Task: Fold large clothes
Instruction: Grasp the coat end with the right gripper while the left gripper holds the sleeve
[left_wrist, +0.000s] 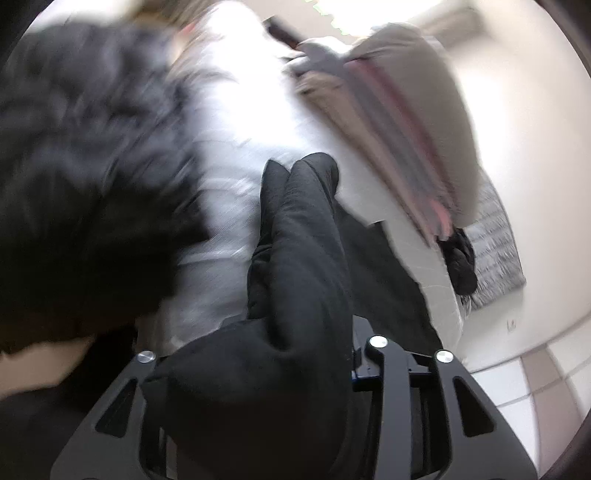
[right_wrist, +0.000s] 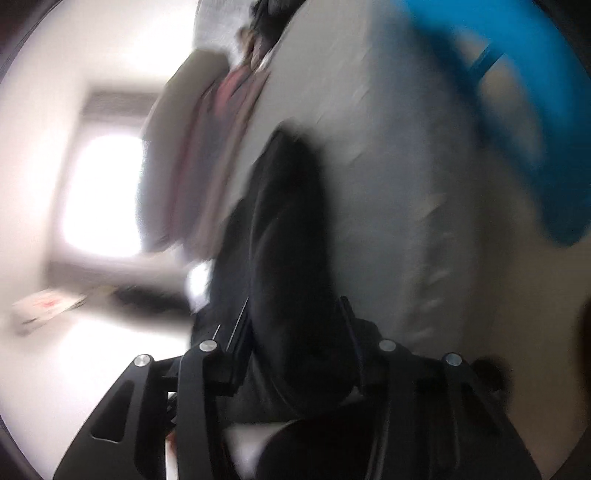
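Note:
A black garment (left_wrist: 295, 258) is bunched in my left gripper (left_wrist: 295, 347), which is shut on it; the cloth drapes over and hides the fingers. In the right wrist view the same black garment (right_wrist: 288, 240) runs up between the jaws of my right gripper (right_wrist: 295, 350), which is shut on it. Both views are tilted and blurred by motion. The garment hangs over a white bed (left_wrist: 236, 110), which also shows in the right wrist view (right_wrist: 399, 184).
A dark fuzzy heap (left_wrist: 85, 158) lies at the left on the bed. A stack of folded grey and pink clothes (left_wrist: 402, 122) sits at the far side, also in the right view (right_wrist: 199, 162). A blue object (right_wrist: 535, 110) is at the right. A grey rug (left_wrist: 491, 243) lies on the tiled floor.

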